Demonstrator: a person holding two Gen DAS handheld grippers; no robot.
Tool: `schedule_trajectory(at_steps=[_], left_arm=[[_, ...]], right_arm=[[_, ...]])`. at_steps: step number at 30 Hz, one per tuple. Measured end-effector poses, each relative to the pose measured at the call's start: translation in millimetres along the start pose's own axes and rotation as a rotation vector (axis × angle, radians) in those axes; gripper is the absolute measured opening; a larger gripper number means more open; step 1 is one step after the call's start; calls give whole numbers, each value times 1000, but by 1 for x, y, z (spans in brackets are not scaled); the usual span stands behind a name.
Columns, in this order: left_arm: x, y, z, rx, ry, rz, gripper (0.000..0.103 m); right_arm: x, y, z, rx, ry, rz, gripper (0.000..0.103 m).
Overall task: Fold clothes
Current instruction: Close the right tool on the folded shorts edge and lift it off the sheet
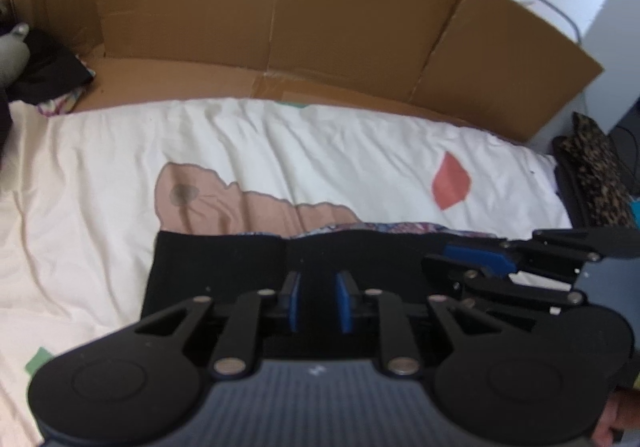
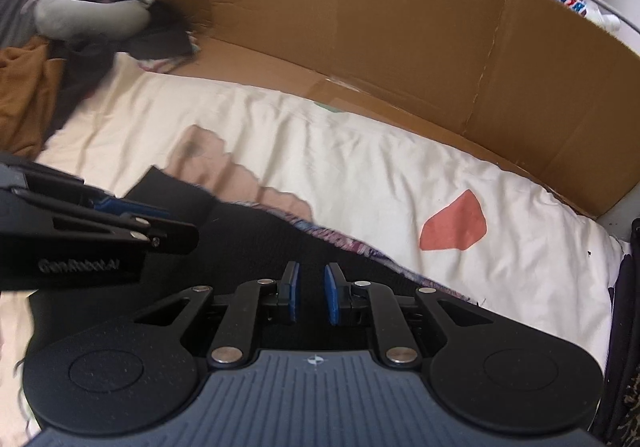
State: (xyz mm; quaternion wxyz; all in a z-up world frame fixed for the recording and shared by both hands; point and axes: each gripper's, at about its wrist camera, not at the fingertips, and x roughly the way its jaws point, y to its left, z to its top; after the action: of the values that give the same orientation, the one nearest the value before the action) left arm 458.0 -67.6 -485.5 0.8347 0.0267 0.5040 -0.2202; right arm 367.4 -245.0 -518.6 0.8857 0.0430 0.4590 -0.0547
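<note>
- While both grippers hang low over it, the bed sheet (image 1: 100, 183) spreads ahead of and to either side of them, with a cardboard wall (image 1: 280, 7) standing beyond its far edge.
- The black garment (image 1: 224, 267) lies flat on the sheet right under and just ahead of both grippers, with a patterned cloth (image 2: 340, 243) peeping out along its far edge. Its long axis runs left to right across both grippers' line of sight, and that far edge is fairly straight, so it may already carry a fold; one moment cannot settle that.
- The left gripper (image 1: 318, 301) is over the garment's middle, the right gripper (image 2: 310, 293) just beside it toward the garment's right end. Both are about equally near, each covering its own half.
- On both, the jaws stand slightly parted with a narrow gap between the blue pads (image 1: 344, 299). No cloth shows between them, so I judge each released and holding nothing; whether the tips touch the fabric I cannot tell.
- Any next grasp turns on that far edge, straight ahead of the fingertips.
</note>
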Motion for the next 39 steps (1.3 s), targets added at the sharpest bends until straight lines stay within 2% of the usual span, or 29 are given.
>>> schedule_trajectory(at_steps=[4, 9, 12, 19, 23, 26, 30, 35, 39], left_arm=[[-25, 1, -14, 6, -10, 2, 28], [-50, 15, -37, -78, -15, 17, 28], [-68, 21, -54, -124, -24, 19, 32], [-93, 30, -91, -167, -20, 48, 35], [-95, 37, -114, -205, 1, 62, 37], [-92, 42, -125, -215, 30, 67, 37], [-92, 45, -132, -218, 32, 76, 37], [-97, 49, -143, -193, 42, 81, 38], [-88, 56, -157, -205, 77, 103, 39]], right_arm=[[-23, -1, -9, -7, -5, 40, 21], [-48, -7, -20, -3, 16, 65, 22], [-66, -17, -26, 4, 7, 70, 32], [-89, -41, -58, 55, 22, 9, 34], [-97, -50, -83, 50, 42, -14, 34], [-99, -57, -100, 90, 53, -16, 34], [-104, -66, -128, 170, 57, -3, 35], [-102, -69, -161, 185, 80, -1, 36], [-98, -72, -172, 229, 81, -3, 36]])
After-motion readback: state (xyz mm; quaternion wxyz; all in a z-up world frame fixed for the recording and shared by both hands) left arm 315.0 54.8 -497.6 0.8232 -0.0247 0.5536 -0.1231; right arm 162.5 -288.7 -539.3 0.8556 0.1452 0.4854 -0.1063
